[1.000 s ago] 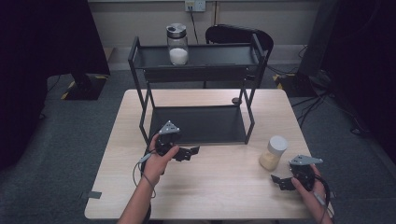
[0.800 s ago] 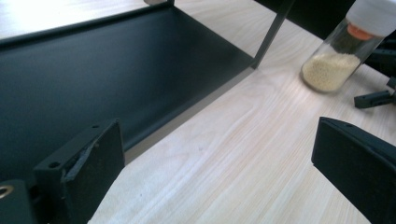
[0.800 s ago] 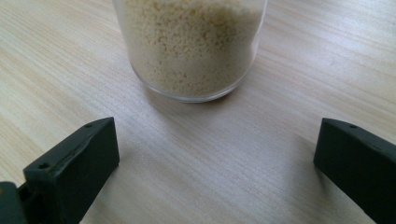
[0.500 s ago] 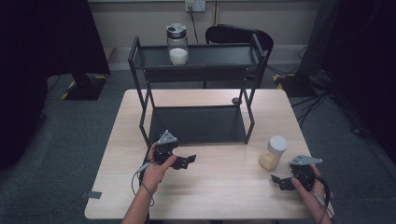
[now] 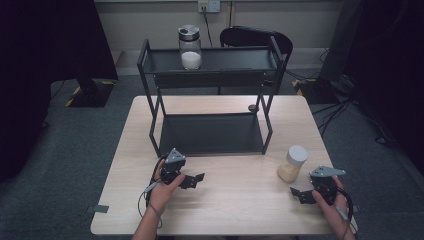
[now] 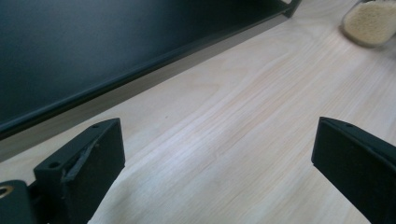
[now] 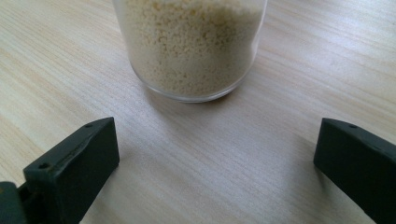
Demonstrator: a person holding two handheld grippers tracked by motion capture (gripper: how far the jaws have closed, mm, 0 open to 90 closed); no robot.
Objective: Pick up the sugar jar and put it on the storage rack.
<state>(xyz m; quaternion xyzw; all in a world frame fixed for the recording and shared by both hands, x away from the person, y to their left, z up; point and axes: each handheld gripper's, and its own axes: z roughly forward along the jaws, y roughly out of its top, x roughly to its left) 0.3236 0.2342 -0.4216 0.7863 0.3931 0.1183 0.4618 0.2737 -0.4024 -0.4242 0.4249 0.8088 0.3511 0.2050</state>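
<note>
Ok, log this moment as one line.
right gripper: open, facing grain jar, apart | left gripper: open, empty | salt jar: top shelf

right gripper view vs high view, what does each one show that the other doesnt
The right gripper view alone shows the pale beige grains up close through the glass, and its two black jaws standing wide apart just short of the jar.

The high view alone shows the black two-tier shelf, a second jar of white powder on its top tier, the left gripper and the jar's white lid.

Both show the grain jar upright on the wooden table, with the right gripper near it, not touching.
</note>
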